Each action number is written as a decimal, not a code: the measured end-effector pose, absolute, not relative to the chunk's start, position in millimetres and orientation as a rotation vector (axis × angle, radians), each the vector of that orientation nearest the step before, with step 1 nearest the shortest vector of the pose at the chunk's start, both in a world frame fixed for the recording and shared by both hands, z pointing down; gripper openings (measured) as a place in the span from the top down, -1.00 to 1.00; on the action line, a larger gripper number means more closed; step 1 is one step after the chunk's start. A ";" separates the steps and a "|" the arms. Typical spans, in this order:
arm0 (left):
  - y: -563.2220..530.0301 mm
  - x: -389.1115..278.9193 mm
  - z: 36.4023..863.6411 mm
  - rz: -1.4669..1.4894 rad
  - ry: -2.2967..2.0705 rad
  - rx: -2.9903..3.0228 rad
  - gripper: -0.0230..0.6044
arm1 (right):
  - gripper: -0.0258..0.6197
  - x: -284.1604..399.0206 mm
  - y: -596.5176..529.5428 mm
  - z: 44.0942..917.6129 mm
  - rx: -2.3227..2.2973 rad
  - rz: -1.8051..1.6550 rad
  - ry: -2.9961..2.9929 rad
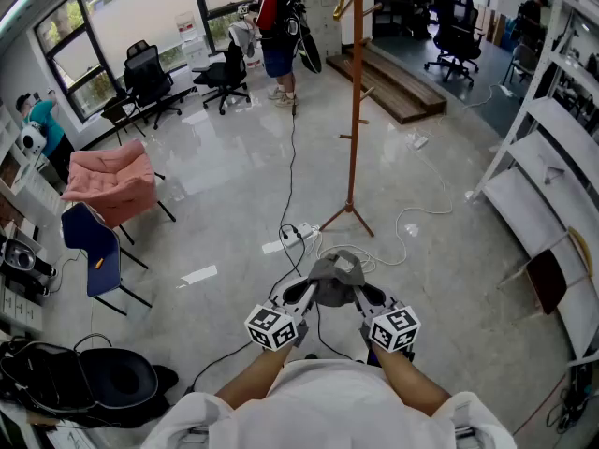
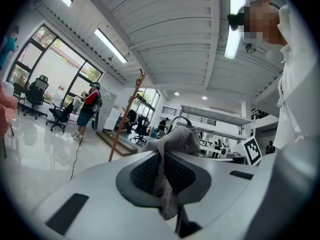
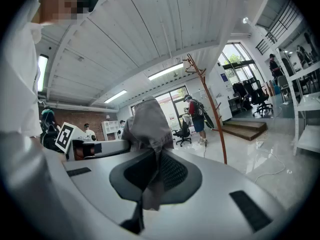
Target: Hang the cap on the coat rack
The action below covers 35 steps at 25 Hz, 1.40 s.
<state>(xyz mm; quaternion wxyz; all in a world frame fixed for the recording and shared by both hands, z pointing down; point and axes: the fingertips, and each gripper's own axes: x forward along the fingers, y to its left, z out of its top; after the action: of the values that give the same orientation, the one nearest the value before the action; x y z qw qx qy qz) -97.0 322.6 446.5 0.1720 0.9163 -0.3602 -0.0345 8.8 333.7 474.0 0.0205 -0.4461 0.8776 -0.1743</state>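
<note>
Office floor [image 1: 234,185] — cap [image 1: 332,271] crosswise in left hand-held gripper [image 1: 305,294], right hand-held gripper [image 1: 364,294].

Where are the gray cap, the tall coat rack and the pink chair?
cap [image 1: 329,281], head view, on its gray crown.
coat rack [image 1: 357,110], head view, on its upright pole.
pink chair [image 1: 110,181], head view, on its cushion.

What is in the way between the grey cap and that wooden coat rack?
Nothing visible. Open floor separates the cap from the coat rack; only white cables and a power strip lie flat near its feet.
</note>
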 end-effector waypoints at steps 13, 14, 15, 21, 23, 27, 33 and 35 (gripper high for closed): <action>317.5 -50.9 452.0 -0.074 -0.960 2.635 0.81 | 0.83 53.3 326.0 477.1 -1.361 -0.462 2.778; 319.3 -51.2 455.3 -0.069 -0.959 2.628 0.81 | 0.83 52.7 327.7 481.0 -1.362 -0.463 2.787; 320.6 -50.8 458.7 -0.062 -0.958 2.621 0.81 | 0.83 52.7 328.7 485.0 -1.360 -0.466 2.794; 329.7 -34.2 465.7 -0.020 -0.962 2.599 0.81 | 0.83 68.2 336.1 498.0 -1.307 -0.525 2.821; 331.6 -25.4 468.6 -0.001 -0.976 2.590 0.81 | 0.83 76.2 339.3 500.5 -1.264 -0.541 2.841; 332.9 1.4 471.5 0.024 -0.995 2.578 0.81 | 0.83 103.1 342.1 504.1 -1.199 -0.575 2.856; 319.8 18.9 461.8 0.019 -1.057 2.558 0.82 | 0.83 122.7 324.9 496.5 -1.180 -0.558 2.868; 313.0 21.2 458.8 0.022 -1.068 2.556 0.82 | 0.83 124.5 317.0 492.2 -1.173 -0.548 2.877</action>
<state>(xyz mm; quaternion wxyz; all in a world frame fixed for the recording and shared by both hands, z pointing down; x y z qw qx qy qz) 21.2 313.0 458.8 0.1849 0.9068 -0.3788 0.0079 124.5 317.0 492.2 -0.0065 -0.3718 0.9119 -0.1737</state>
